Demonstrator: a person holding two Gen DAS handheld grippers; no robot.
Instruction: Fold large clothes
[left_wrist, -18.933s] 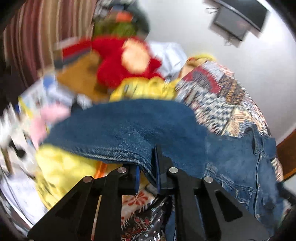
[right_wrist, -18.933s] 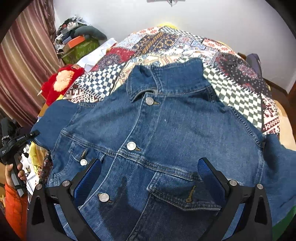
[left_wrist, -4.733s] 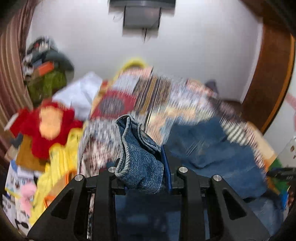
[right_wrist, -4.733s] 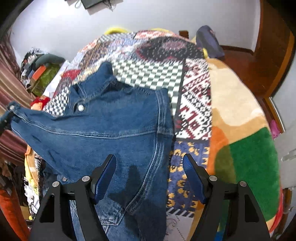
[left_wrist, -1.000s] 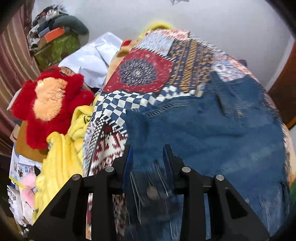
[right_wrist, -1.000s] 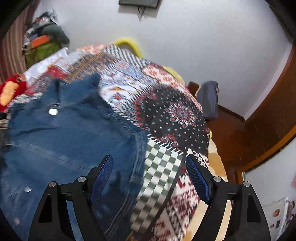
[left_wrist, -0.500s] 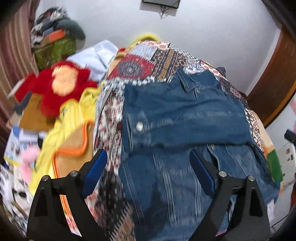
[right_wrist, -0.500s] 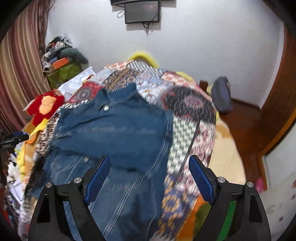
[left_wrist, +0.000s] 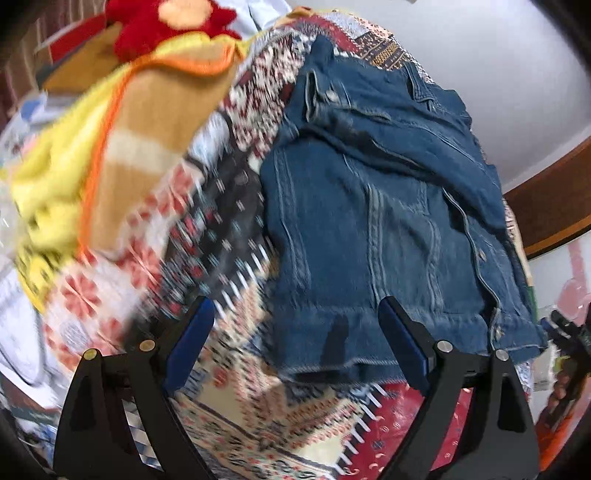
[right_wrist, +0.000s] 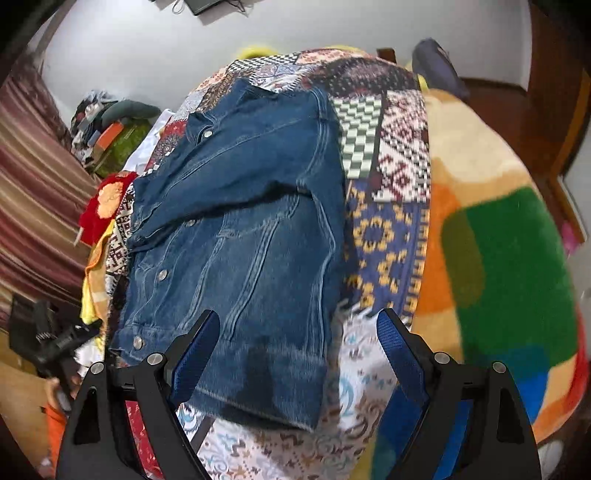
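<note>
Both jaws stand apart and empty: the left hand-held gripper (left_wrist: 295, 349) and right hand-held gripper (right_wrist: 297, 349) each hover over the near hem of the denim jacket (right_wrist: 236, 221), which lies on the patchwork bedspread (right_wrist: 388, 155) just ahead. Best to pinch both hem corners evenly, then carry them forward to the collar.

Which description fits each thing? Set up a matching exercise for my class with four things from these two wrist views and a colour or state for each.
Things:
1. denim jacket
2. plush toy
3. left tool
4. fleece blanket

Descriptions:
A. red with an orange patch
B. open, holding nothing
C. blue, sleeves folded in
D. green and orange blocks

Pairs: 1-C, 2-A, 3-B, 4-D
</note>
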